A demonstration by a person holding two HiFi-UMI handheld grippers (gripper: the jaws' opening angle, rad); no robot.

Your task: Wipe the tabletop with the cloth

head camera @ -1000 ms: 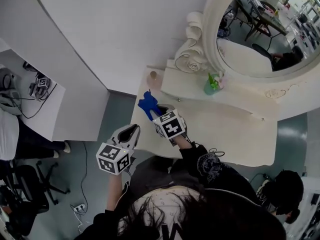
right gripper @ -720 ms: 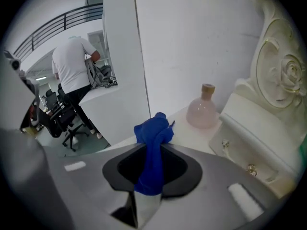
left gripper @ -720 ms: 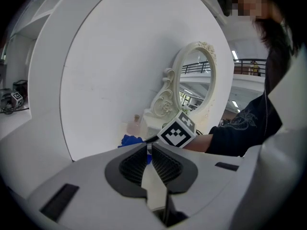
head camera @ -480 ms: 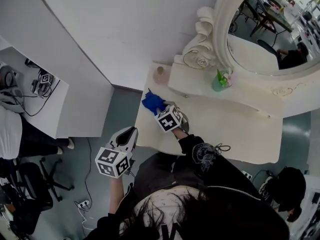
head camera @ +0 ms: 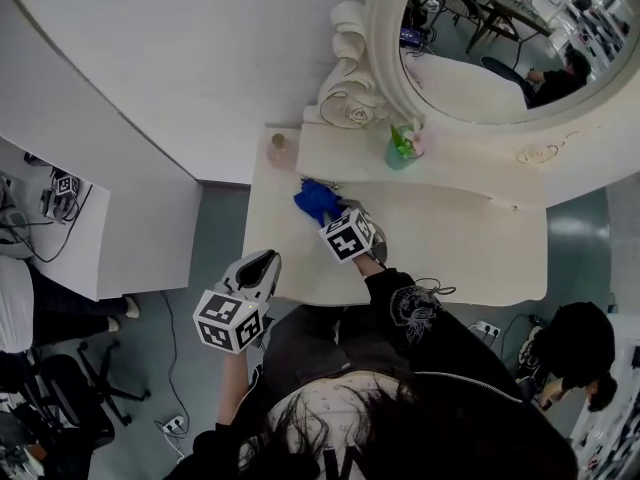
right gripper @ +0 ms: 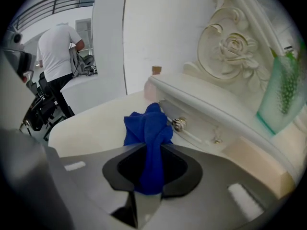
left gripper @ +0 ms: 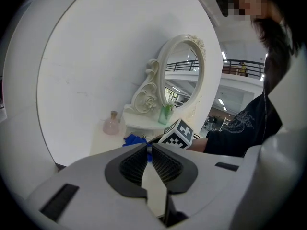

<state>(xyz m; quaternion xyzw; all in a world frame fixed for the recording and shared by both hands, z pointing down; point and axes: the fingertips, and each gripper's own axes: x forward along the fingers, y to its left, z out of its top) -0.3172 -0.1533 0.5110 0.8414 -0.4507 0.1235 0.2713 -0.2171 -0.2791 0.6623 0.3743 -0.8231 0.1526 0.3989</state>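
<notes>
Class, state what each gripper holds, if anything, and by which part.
Right gripper pinches the blue cloth by a bunched end; the rest spills ahead onto the tabletop. Left gripper holds nothing, jaws together.

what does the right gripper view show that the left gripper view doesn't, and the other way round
Only the right gripper view: the blue cloth clamped between the right gripper's jaws, a drawer knob just beyond it, and a person in a white shirt in the background.
Only the left gripper view: the left gripper with jaws together on nothing, the mirror glass, and the right gripper's marker cube.
Both: the cloth, the green vase, the carved rose and the tabletop.
</notes>
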